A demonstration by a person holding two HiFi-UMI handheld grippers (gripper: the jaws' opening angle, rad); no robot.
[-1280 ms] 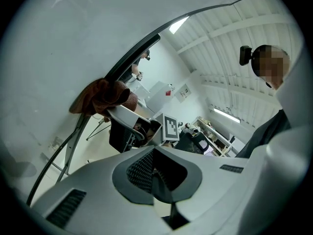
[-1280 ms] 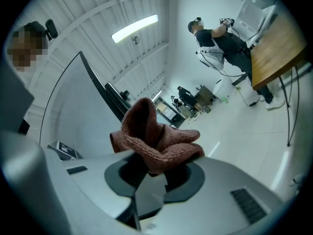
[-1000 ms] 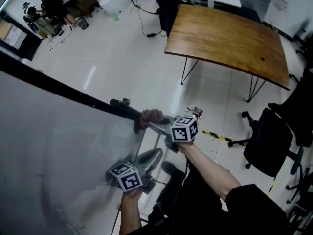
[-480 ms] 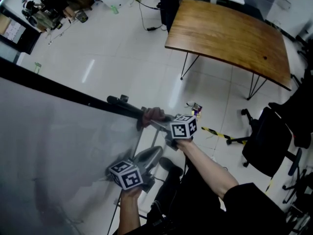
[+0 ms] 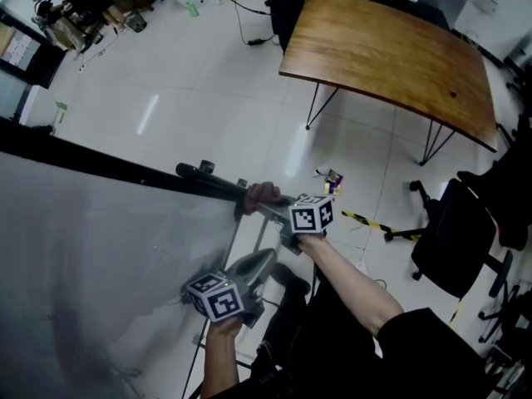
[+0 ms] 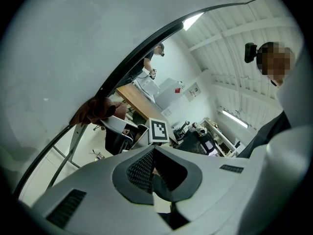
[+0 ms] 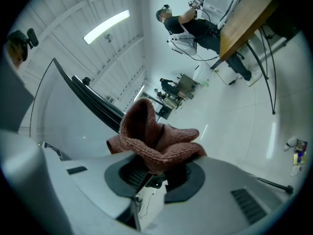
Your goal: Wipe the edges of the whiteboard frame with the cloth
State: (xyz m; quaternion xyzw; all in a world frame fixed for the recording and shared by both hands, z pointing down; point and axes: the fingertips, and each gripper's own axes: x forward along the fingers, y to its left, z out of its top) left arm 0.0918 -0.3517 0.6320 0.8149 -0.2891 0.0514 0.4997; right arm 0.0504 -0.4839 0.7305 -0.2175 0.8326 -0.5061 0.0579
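The whiteboard (image 5: 91, 256) fills the lower left of your head view, its pale grey face tilted away from you. Behind it the white floor (image 5: 208, 81) runs to the top of the frame. A wooden tabletop (image 5: 391, 61) on thin black legs stands at the upper right, and a black chair (image 5: 457, 239) sits at the right edge.

The board's black frame (image 5: 100, 163) crosses the head view as a dark band. It slopes from the left edge down to the middle, where your two arms come up from the bottom.

Your right tongs (image 5: 264, 210) reach up and left from the marker cube, near the centre of the view. Their jaws are clamped on the cloth (image 5: 259, 196). In the right gripper view the reddish-brown knit bunches up out of the pinched jaws, near the middle of that frame. The frame runs as a dark bar just behind it, toward the left.

The cloth sits right on the frame, at the end of the dark band nearest you. The left gripper view shows the same thing at its left middle: the cloth lies against the curved black edge.

Your left tongs (image 5: 266, 260) are lower in the head view, just below centre, beside the board's right edge. Their jaws are drawn together with nothing between them. Whether they touch the board cannot be told.
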